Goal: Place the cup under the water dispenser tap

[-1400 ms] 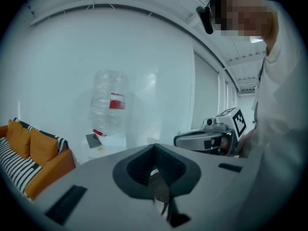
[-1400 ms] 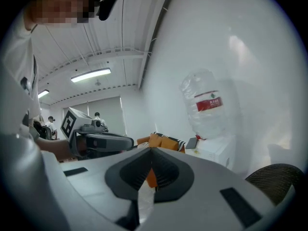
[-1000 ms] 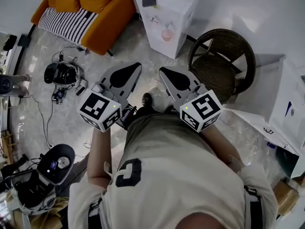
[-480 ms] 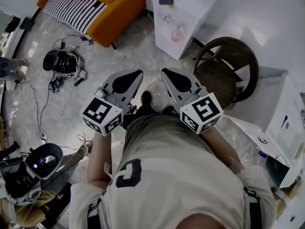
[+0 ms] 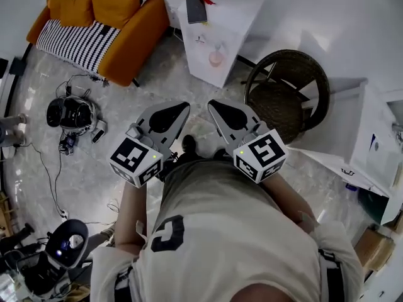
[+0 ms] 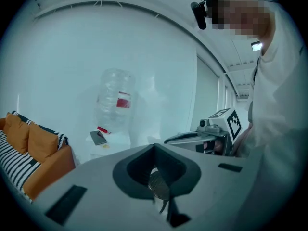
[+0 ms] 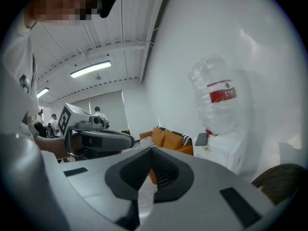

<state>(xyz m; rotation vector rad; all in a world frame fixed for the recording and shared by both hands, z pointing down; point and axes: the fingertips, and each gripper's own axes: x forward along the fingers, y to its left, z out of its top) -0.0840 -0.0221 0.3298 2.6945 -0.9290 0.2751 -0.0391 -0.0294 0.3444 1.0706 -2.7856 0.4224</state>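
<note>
Evidently the person has shifted toward the water dispenser [image 5: 238, 25] over the last second. In the head view its white cabinet and the cup [image 5: 216, 56] now sit a little lower, nearer the tips of the tongs, and the sofa [image 5: 94, 17] has swung across. The left tongs [image 5: 184, 107] and right tongs [image 5: 214, 106] remain clenched on nothing, side by side before the torso, so the gap to the cup is closing but no grasp exists.

The cup stands ahead of both tips and well apart from them, on the dispenser's front ledge. Whether it sits squarely beneath a tap is too small to tell. This could be a cup waiting to be shifted or one already set there.

It is small, round and pale translucent pink. The cabinet is boxy and glossy, topped by a clear ribbed bottle [image 7: 216, 97] with a red label. A dark woven round chair [image 5: 286, 93] lies right of the right tongs.
</note>
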